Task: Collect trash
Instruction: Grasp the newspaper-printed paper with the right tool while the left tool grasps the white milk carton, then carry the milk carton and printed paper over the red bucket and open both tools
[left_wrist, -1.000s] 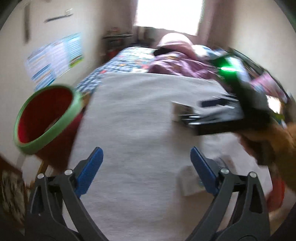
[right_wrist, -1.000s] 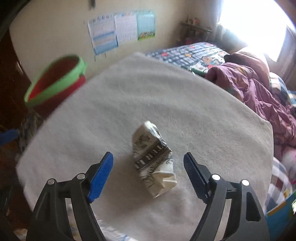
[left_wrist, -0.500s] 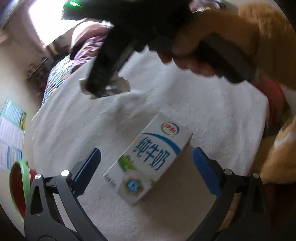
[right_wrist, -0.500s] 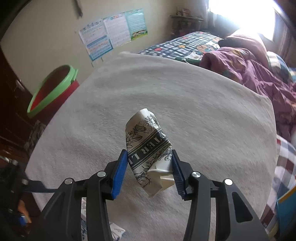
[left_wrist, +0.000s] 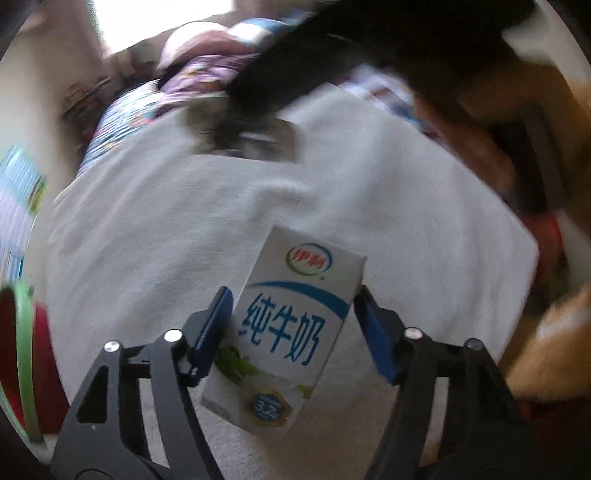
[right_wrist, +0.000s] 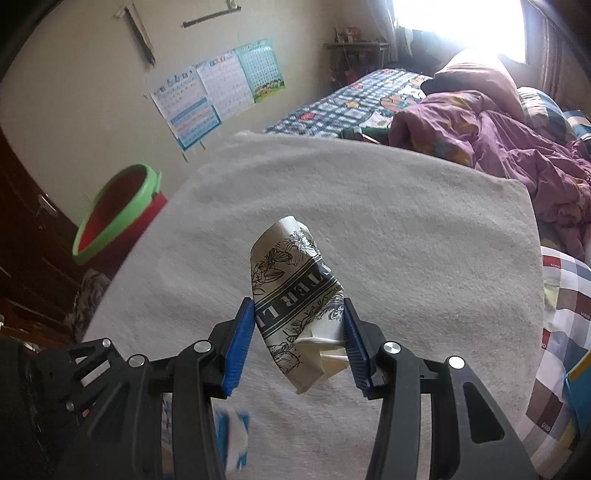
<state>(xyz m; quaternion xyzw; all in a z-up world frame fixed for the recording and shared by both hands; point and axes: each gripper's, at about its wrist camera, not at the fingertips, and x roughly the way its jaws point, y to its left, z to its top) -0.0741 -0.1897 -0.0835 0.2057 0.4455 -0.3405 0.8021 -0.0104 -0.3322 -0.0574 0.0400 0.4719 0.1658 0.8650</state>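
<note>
Since half a second ago my left gripper (left_wrist: 293, 314) has dropped onto the milk carton (left_wrist: 286, 332), and its jaws have just been closing: the carton now sits between the blue pads, the left pad against its side and the right pad at its upper right edge (whether that one presses firmly I cannot tell). My right gripper (right_wrist: 299, 332) has lifted; the crumpled paper cup (right_wrist: 295, 306) now hangs clear of the white towel (right_wrist: 406, 221), with both pads pressed into its printed sides.

In the left view the carton lies flat on the towel, face up, its long axis running from about 7 o'clock near the jaws to 1 o'clock at its far end, logo end away from me. In the right view the cup's long axis tilts from 11 o'clock at its far end to 5 o'clock, where its folded white end pokes out below the pads.

Around them: the red bin with the green rim (right_wrist: 118, 210) stands off the towel's edge at 9 o'clock in the right view, well apart from the cup. Bedding (right_wrist: 517, 140) lies piled at 2 o'clock beyond the towel. In the left view the right gripper's dark, blurred body crosses at 12 o'clock, above the carton but apart from it.
</note>
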